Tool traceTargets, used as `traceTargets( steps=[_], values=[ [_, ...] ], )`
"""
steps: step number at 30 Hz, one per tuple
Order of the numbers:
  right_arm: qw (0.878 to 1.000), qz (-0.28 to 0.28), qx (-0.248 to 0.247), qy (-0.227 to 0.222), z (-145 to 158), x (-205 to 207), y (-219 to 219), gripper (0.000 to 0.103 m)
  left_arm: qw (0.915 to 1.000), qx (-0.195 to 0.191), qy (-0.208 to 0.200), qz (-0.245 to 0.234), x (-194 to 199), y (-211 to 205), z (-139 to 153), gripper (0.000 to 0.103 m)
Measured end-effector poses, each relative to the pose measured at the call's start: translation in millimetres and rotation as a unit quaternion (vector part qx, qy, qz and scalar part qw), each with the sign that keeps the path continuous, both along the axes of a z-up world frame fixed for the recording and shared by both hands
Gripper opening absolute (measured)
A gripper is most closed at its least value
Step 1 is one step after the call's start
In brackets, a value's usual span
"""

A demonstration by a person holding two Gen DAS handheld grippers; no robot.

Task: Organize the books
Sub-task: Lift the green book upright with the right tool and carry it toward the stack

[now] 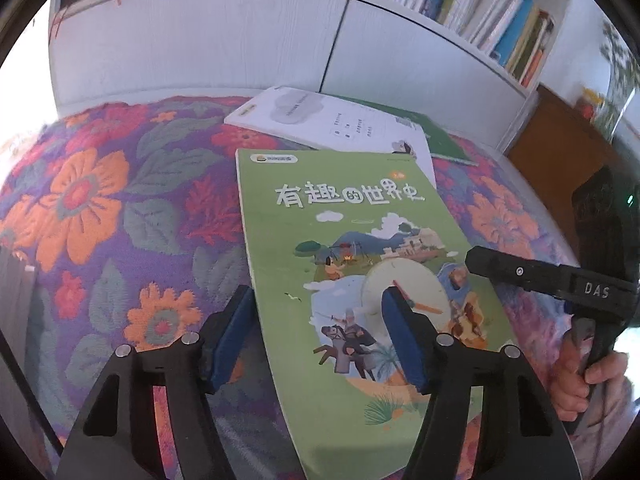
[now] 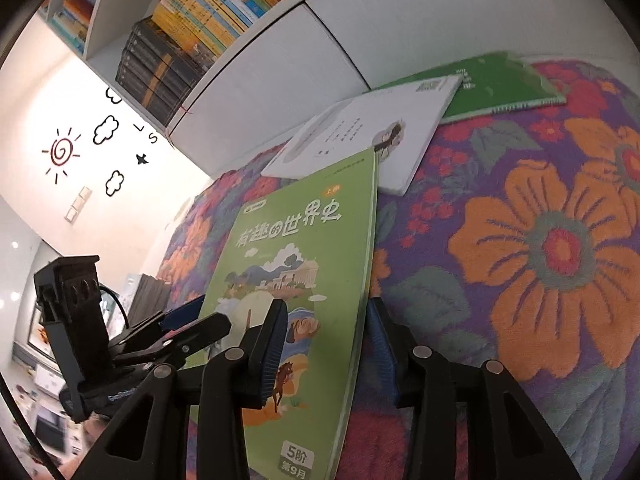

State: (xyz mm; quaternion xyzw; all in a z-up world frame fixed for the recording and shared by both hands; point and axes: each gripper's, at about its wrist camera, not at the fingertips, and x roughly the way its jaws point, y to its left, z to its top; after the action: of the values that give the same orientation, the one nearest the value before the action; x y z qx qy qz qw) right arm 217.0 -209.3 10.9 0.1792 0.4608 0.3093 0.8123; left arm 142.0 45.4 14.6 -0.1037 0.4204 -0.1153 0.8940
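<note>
A green picture book [image 1: 352, 264] lies on the flowered cloth, also in the right wrist view [image 2: 304, 280]. My left gripper [image 1: 316, 320] is open, its jaws astride the book's left edge, one pad [image 1: 404, 340] over the cover. My right gripper [image 2: 328, 328] is open, its jaws astride the book's right edge, which stands slightly raised. Behind lie a white book [image 1: 332, 124] [image 2: 372, 136] and a green notebook [image 1: 436, 136] [image 2: 496, 84], overlapping.
A white cabinet [image 1: 224, 40] stands behind the cloth, with a shelf of upright books [image 1: 472, 4] above it. The right gripper's body [image 1: 560, 284] and the holding hand show at the right. A brown panel [image 1: 560, 148] is beside the cabinet.
</note>
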Motion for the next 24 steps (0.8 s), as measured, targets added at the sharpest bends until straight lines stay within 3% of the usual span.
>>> traceTargets(
  steps=[3, 5, 13, 16, 21, 24],
  values=[
    [0.998, 0.002, 0.06, 0.015, -1.1, -0.1, -10.5, 0.04, 0.9984, -0.055, 0.01, 0.001, -0.5, 18.6, 9.1, 0.063],
    [0.996, 0.007, 0.087, 0.027, 0.2, -2.4, -12.6, 0.037, 0.9986, -0.052, 0.007, 0.001, -2.0, 22.8, 16.0, 0.062],
    [0.994, 0.018, 0.097, 0.047, 22.6, -27.2, -2.2, 0.035, 0.9984, -0.055, -0.008, -0.01, -22.6, 32.8, 54.9, 0.062],
    [0.996, 0.019, 0.083, 0.036, 41.1, -43.7, 3.4, 0.035, 0.9972, -0.075, -0.003, -0.005, -32.0, 41.2, 64.7, 0.062],
    [0.996, 0.037, 0.083, 0.024, 70.5, -69.4, 16.6, 0.034, 0.9981, -0.056, -0.024, 0.004, -51.4, 47.0, 83.4, 0.062],
    [0.996, 0.037, 0.08, 0.01, 82.4, -82.7, 20.7, 0.035, 0.9973, -0.07, -0.023, 0.001, -63.6, 53.0, 91.3, 0.062]
  ],
)
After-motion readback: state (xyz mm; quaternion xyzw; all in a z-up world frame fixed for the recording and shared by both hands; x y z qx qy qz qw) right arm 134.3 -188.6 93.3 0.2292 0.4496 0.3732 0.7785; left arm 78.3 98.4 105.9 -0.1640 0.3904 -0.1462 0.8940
